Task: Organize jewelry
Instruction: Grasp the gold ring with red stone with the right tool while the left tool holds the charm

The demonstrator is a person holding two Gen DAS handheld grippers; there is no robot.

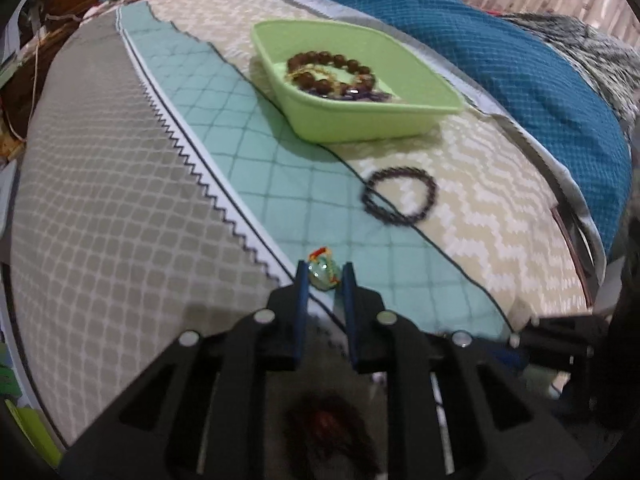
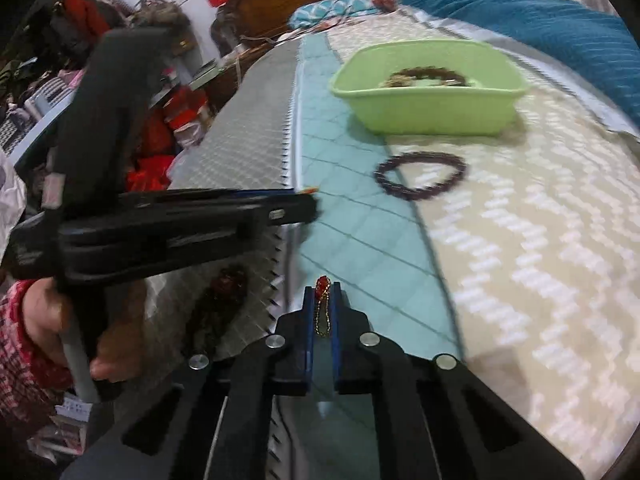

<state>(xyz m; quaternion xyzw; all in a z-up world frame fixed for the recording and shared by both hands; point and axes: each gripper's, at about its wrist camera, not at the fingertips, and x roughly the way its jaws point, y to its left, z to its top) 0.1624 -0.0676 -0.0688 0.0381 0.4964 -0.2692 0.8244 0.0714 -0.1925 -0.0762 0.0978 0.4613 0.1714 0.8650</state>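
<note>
While both grippers hang over the quilted bed cover [image 1: 120,200], each has sth small between its blue pads. L gripper [image 1: 325,276]: jaws close together, clamped on 1 pale green bead piece [image 1: 323,273] w/ orange-red bits at its top, just above the teal strip of the cover. R gripper [image 2: 321,294]: jaws narrow, pinching 1 red bead [image 2: 321,283] w/ a thin gold chain [image 2: 322,316] hanging down between the pads.

1 light green tub [image 1: 360,120] sits on the cover further up, across the teal/cream seam. Inside: 1 bracelet of big brown beads [image 1: 332,68], plus some gold chain and purple beads tangled under it – can't count those pieces.

1 dark purple beaded bracelet [image 1: 400,196] lies flat on the cover, between tub and grippers, apart from both.

1 dark reddish blurred bundle [image 2: 222,292] lies on the grey part of the cover, below the L gripper; too blurred to ID.

R-wrist view also shows the person's L hand [image 2: 44,320], red patterned sleeve, gripping the L tool's handle.
</note>
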